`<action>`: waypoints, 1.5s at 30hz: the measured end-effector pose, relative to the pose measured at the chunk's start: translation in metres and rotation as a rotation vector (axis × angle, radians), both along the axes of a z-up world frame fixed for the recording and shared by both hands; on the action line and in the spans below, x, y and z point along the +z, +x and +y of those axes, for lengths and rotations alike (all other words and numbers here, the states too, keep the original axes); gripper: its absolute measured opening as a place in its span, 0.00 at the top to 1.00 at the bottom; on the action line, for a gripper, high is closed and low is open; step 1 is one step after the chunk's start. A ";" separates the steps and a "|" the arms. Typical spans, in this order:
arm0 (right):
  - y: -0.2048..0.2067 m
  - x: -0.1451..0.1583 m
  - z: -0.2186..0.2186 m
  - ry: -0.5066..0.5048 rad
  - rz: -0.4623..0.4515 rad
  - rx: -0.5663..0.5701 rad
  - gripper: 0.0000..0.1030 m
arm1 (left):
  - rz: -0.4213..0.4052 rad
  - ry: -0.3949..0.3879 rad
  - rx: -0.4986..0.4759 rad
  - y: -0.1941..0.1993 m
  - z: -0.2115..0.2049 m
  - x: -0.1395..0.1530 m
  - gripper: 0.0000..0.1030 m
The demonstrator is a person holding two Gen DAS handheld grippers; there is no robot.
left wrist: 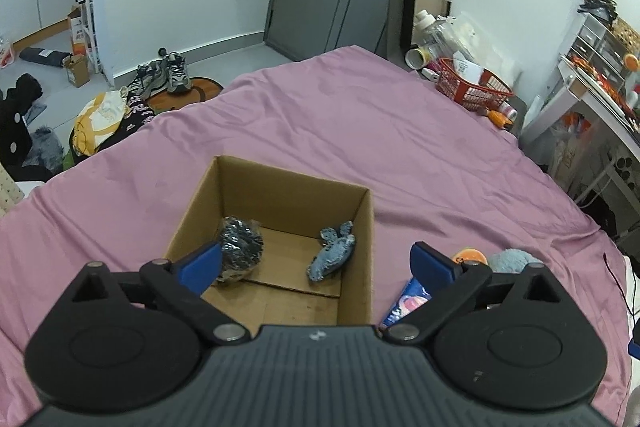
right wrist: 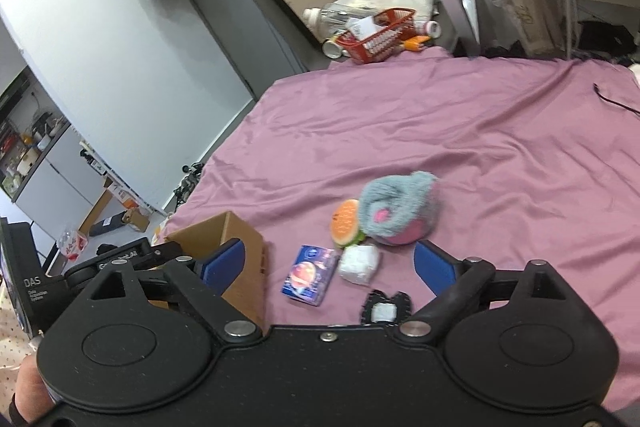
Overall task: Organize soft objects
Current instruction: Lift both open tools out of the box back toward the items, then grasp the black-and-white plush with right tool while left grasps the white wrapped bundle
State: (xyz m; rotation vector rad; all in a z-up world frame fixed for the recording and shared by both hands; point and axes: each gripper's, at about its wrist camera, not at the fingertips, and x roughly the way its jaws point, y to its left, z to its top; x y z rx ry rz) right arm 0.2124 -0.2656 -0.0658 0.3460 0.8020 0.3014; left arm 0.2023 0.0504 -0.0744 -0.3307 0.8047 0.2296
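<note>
On the purple bedsheet [left wrist: 360, 131], your left gripper [left wrist: 316, 263] hovered above the open cardboard box [left wrist: 280, 187], jaws spread wide and holding nothing. Inside the box lay a dark shiny bundle [left wrist: 240, 247] and a blue-grey plush toy [left wrist: 334, 251], apart from each other. Your right gripper [right wrist: 328, 267] was likewise spread and empty over the pile beside the box: a blue packet [right wrist: 310, 273], a white pad [right wrist: 359, 263], a burger toy [right wrist: 347, 223] and a grey fluffy plush [right wrist: 398, 207].
</note>
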 end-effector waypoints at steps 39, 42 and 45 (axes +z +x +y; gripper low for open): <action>0.058 -0.142 -0.027 0.200 0.384 0.020 0.30 | 0.143 0.017 -0.329 0.045 -0.131 -0.054 0.23; 0.064 -0.150 -0.016 0.144 0.386 0.061 0.38 | 0.172 -0.016 -0.333 0.054 -0.130 -0.063 0.28; 0.067 -0.159 -0.010 0.126 0.405 0.087 0.64 | 0.187 -0.031 -0.362 0.059 -0.137 -0.068 0.28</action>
